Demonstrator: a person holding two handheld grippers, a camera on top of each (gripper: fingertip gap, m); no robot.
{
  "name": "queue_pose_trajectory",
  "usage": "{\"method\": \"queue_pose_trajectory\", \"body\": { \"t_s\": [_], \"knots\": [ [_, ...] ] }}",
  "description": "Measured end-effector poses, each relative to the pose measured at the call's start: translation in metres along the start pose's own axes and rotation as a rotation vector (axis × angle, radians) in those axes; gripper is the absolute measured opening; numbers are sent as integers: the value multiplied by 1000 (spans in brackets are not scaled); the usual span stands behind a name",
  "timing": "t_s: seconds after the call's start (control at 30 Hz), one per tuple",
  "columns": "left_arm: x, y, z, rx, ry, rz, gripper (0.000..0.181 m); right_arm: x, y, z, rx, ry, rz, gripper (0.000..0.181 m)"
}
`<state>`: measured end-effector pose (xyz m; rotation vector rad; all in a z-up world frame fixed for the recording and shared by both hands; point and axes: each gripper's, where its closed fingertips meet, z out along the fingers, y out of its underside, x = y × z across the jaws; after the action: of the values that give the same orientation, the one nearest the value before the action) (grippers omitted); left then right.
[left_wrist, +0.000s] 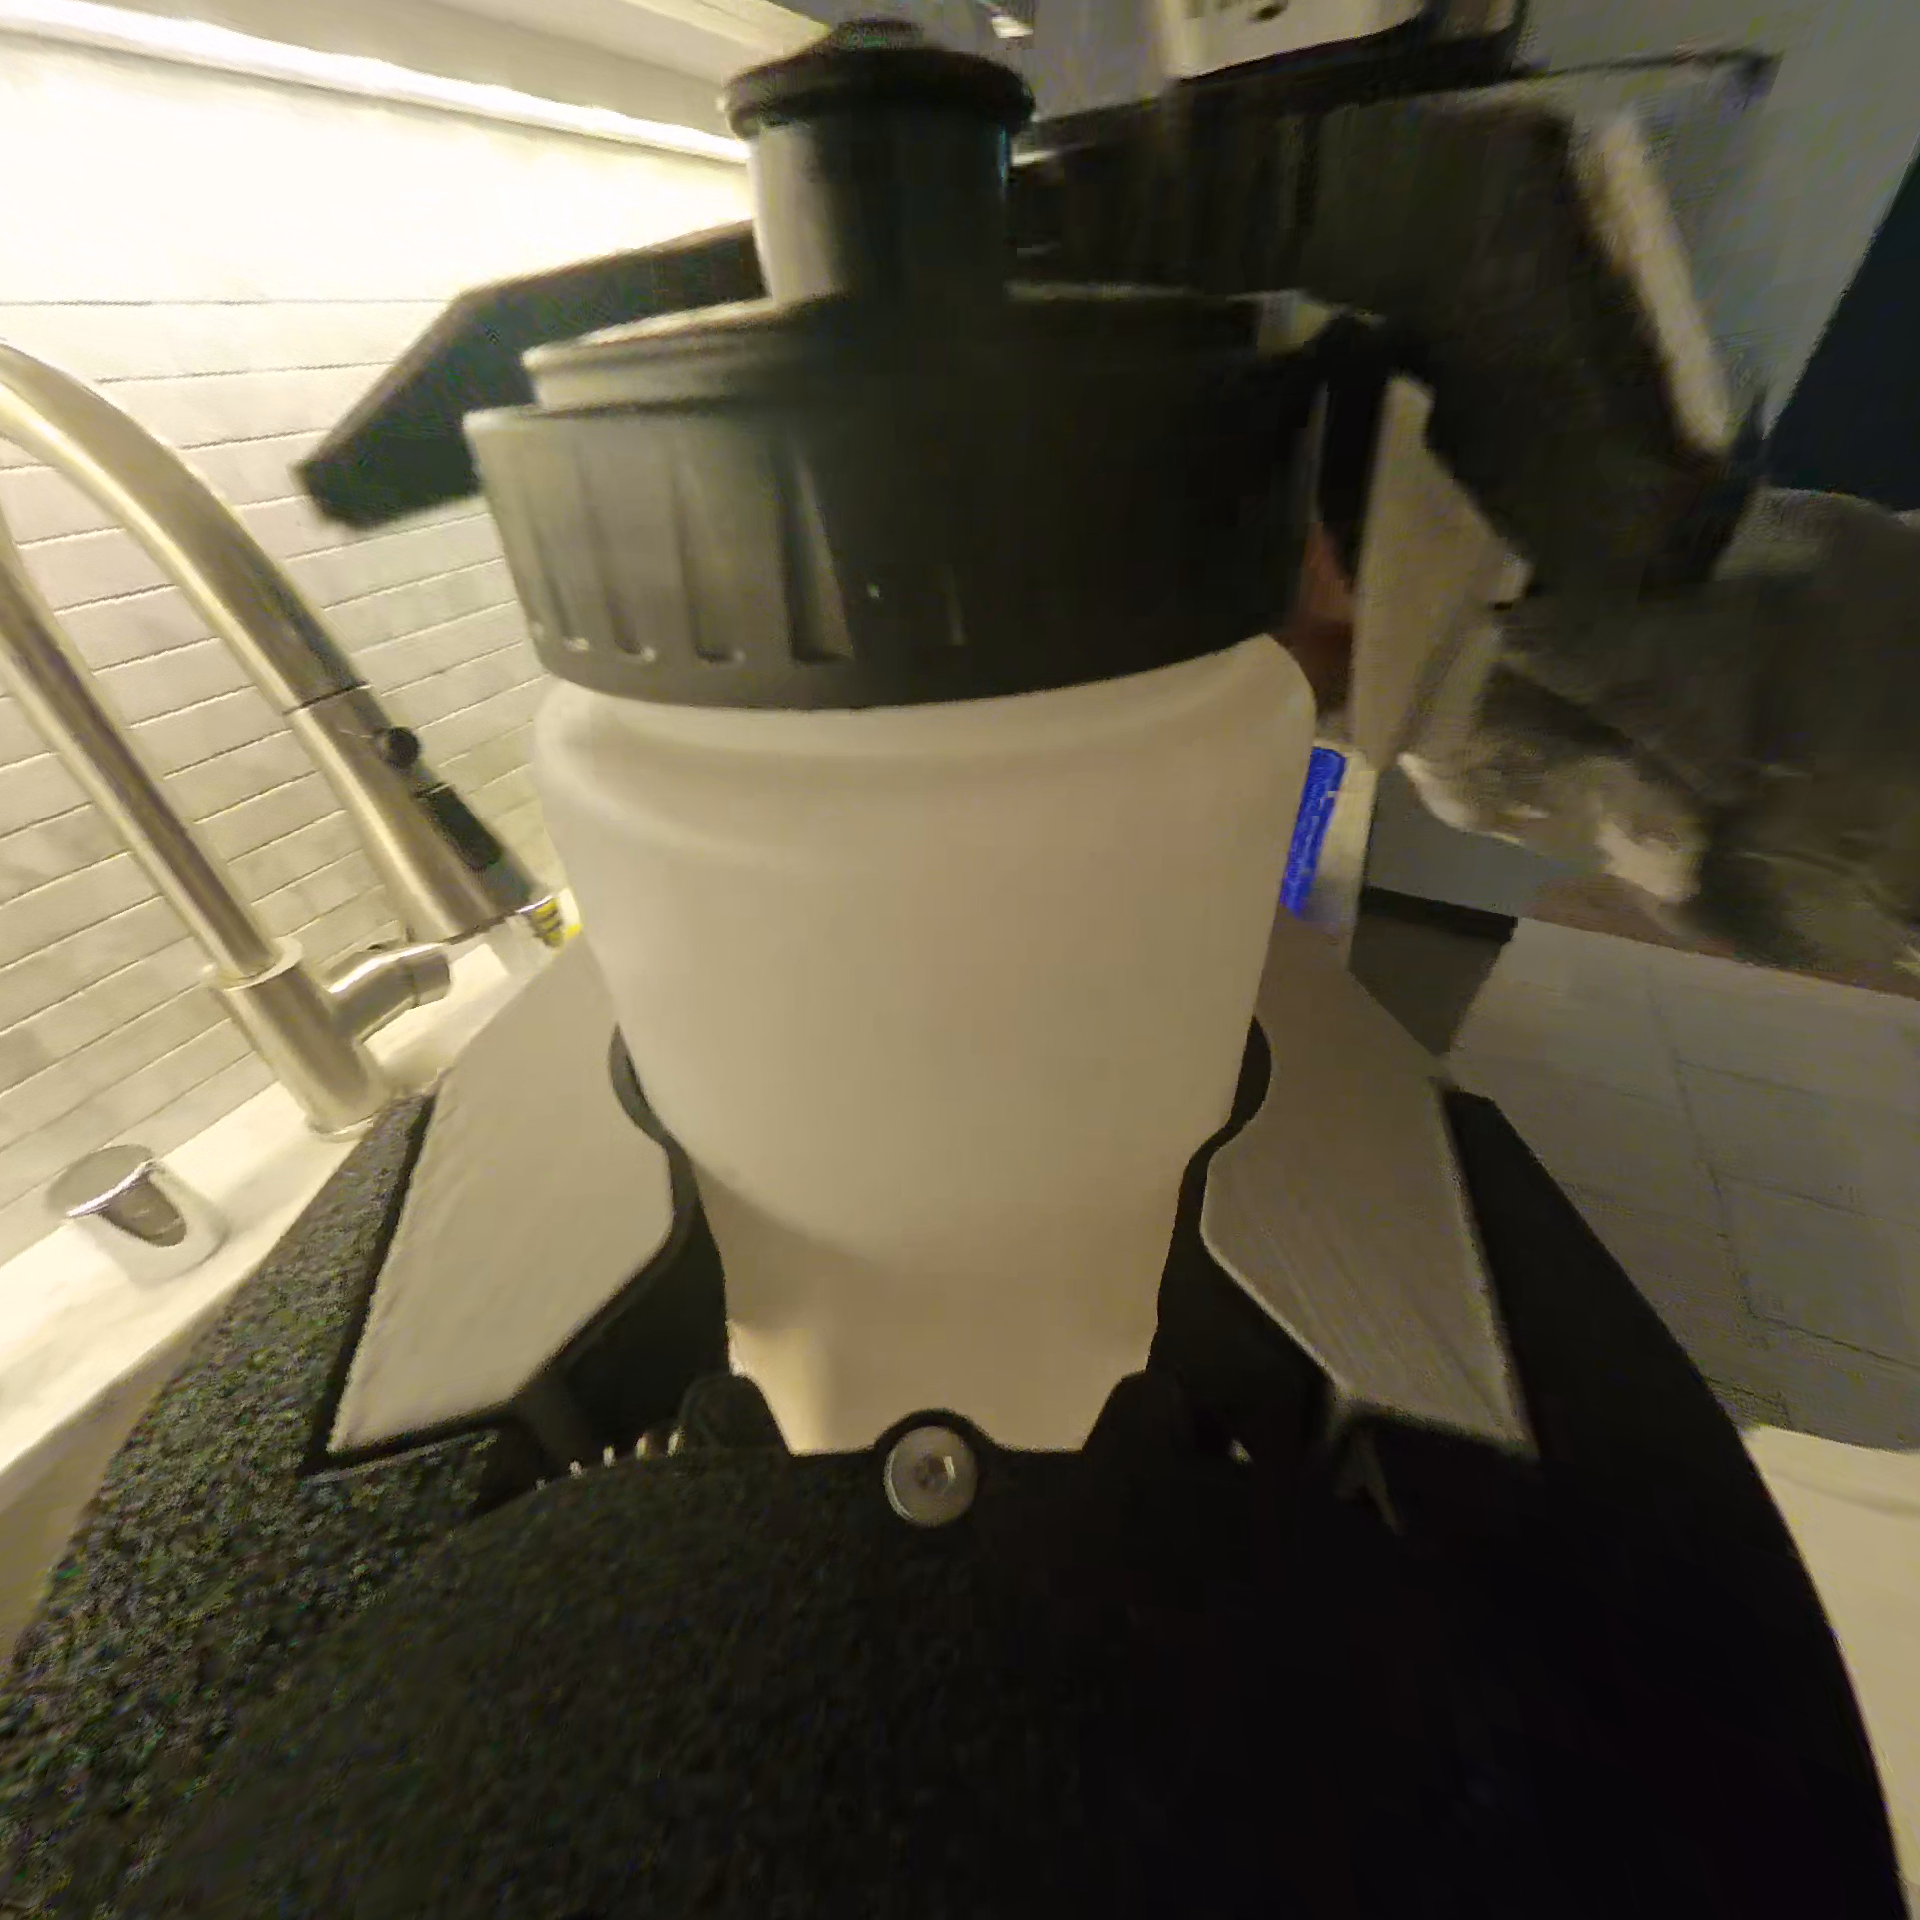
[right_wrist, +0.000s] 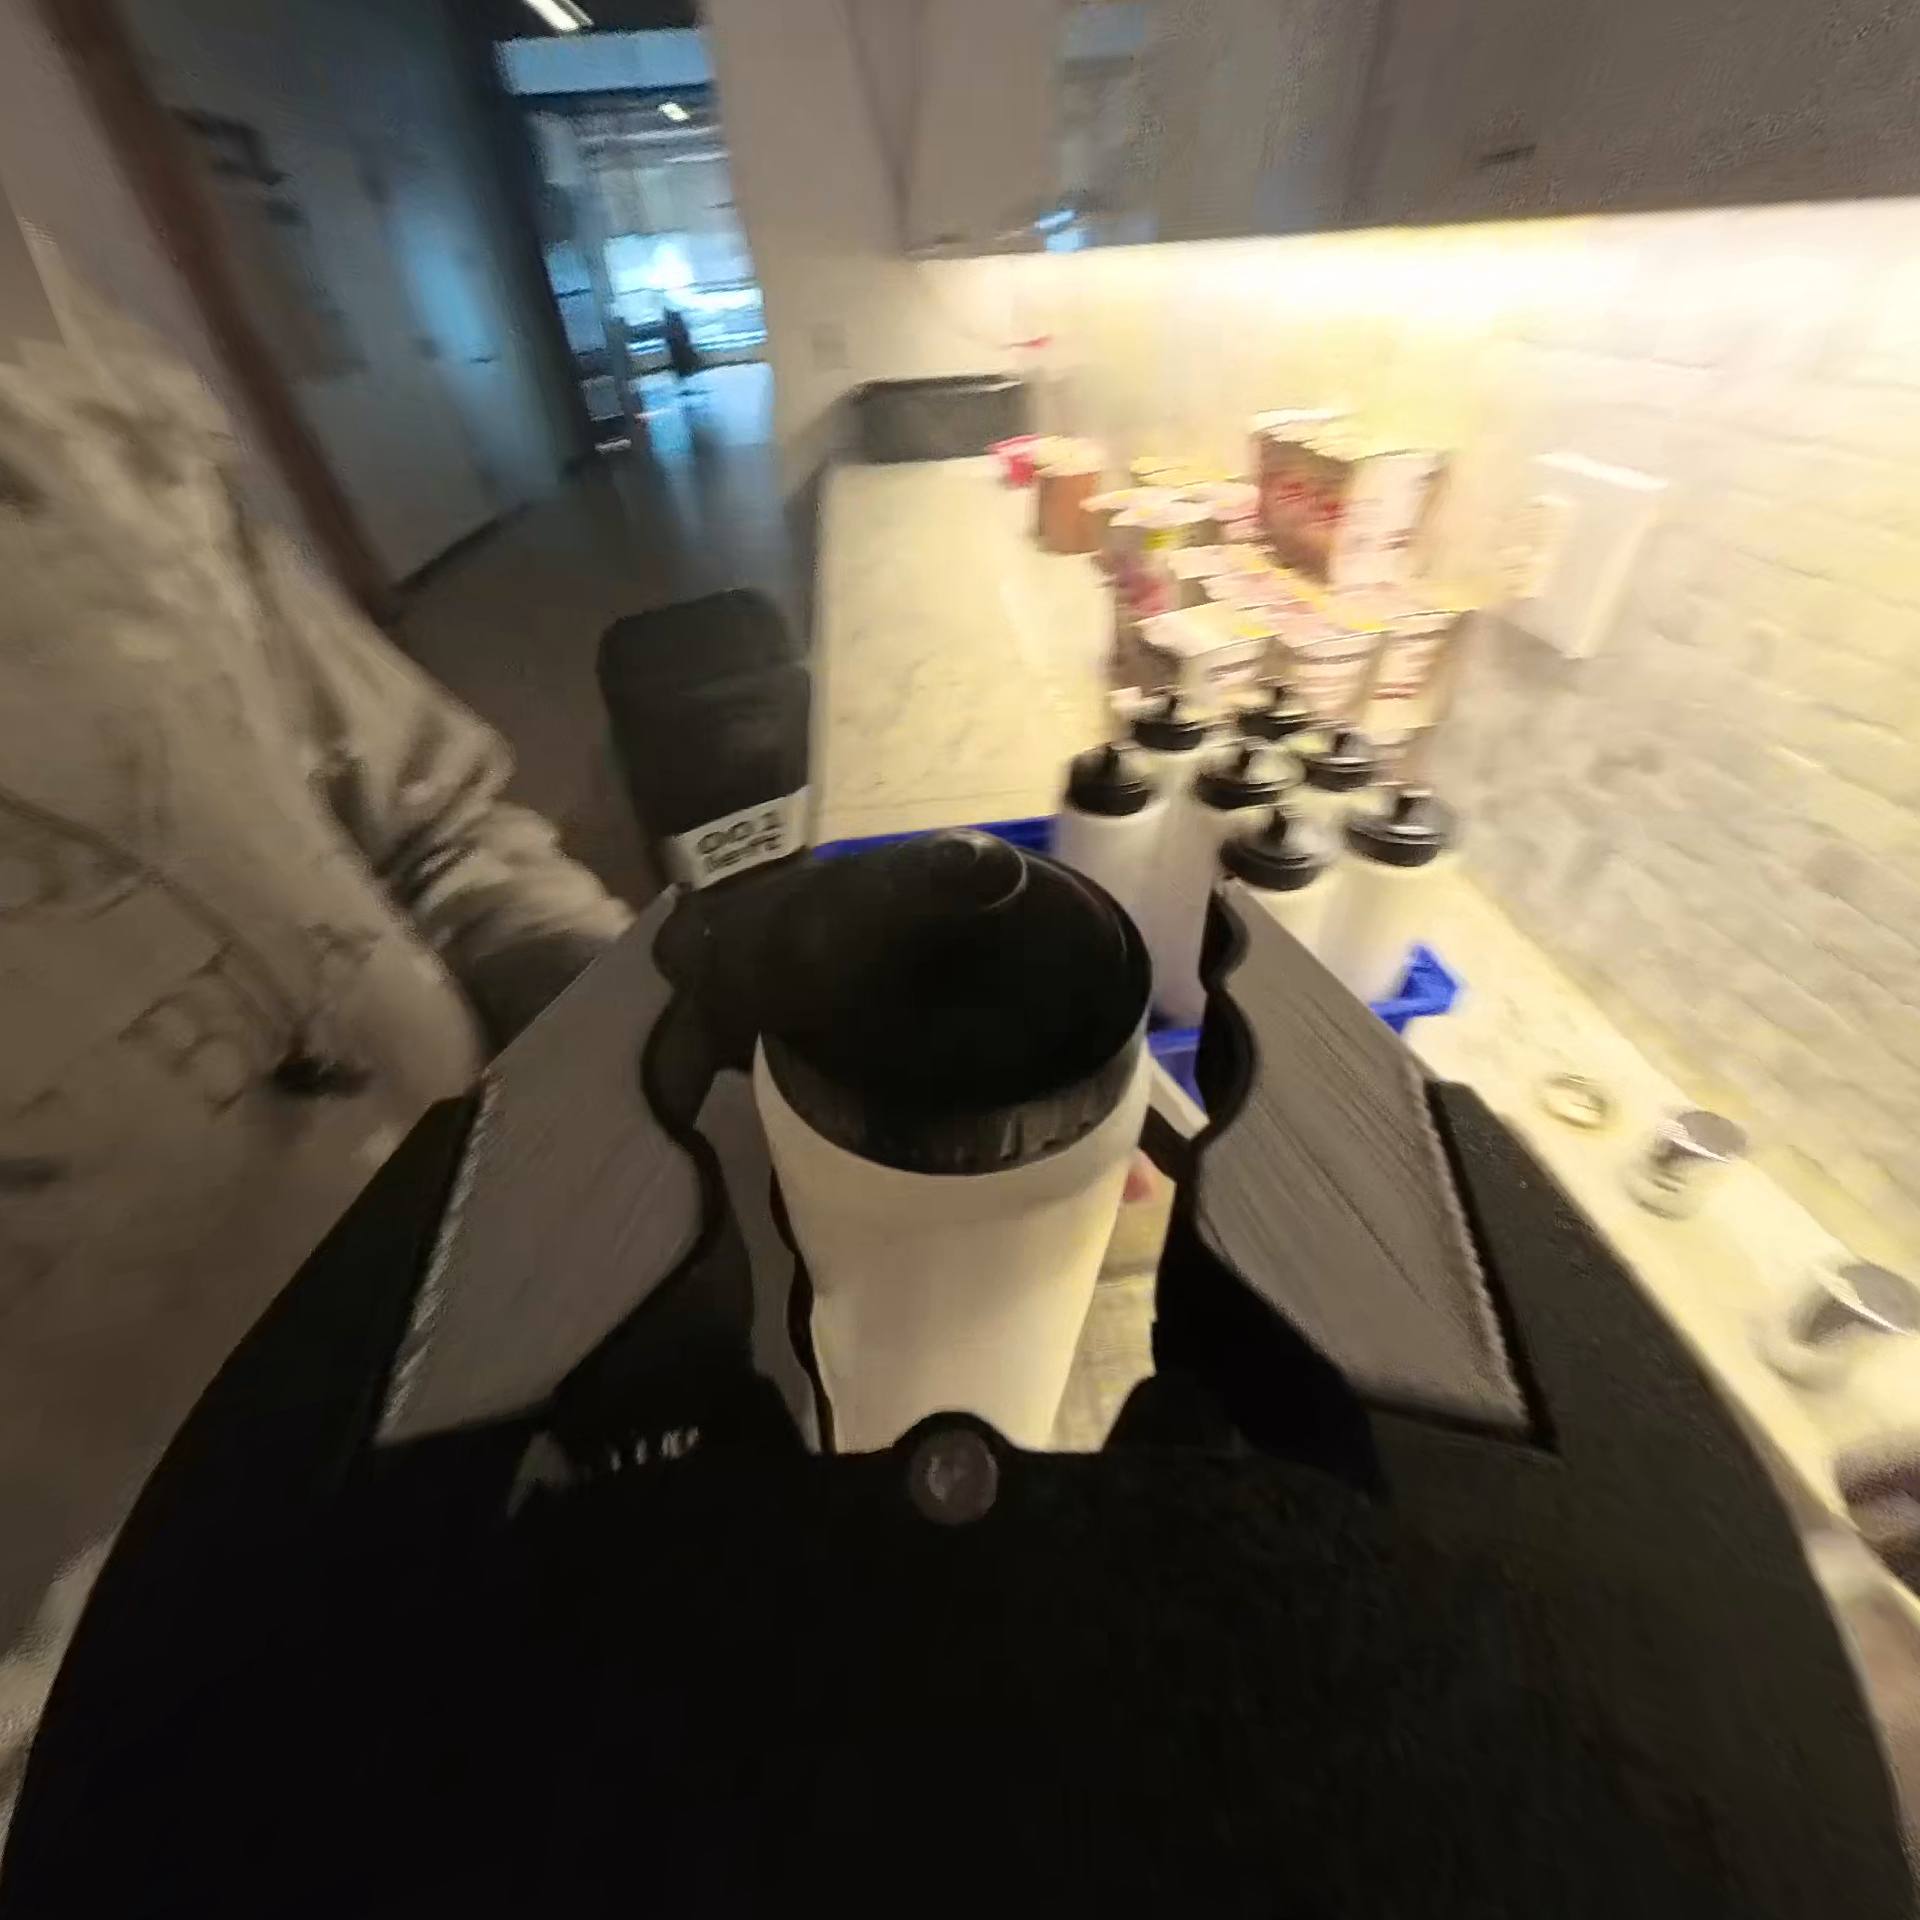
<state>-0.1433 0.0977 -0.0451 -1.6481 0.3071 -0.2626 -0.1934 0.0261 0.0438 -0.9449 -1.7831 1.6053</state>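
The left gripper (left_wrist: 940, 1122) clamps the white squeeze bottle's (left_wrist: 925, 935) body; the right gripper (right_wrist: 951, 1049) is closed round its black cap (right_wrist: 935, 997); keep the left clamp firm and both aligned.

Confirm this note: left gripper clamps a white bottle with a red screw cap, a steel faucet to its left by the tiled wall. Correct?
Not quite: the cap is black, not red, as the left wrist view shows. The rest stands: the left gripper clamps the white bottle, and the steel faucet stands to its left by the tiled wall.

The cartons (right_wrist: 1299, 582) behind the spare bottles (right_wrist: 1247, 831) are smeared by blur — their contents unreadable.
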Motion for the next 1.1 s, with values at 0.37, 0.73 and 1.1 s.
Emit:
{"method": "queue_pose_trajectory", "body": {
  "t_s": [0.37,0.73,1.1],
  "knots": [
    [-15,16,6,-47,-84,20,106,28,22,-10,91,659,180,77],
    [7,9,1,-48,52,13,106,-11,18,-13,-44,-289,46,77],
    [-35,40,0,-178,-99,54,106,40,35,-25,-282,391,203,84]
  ]
}}
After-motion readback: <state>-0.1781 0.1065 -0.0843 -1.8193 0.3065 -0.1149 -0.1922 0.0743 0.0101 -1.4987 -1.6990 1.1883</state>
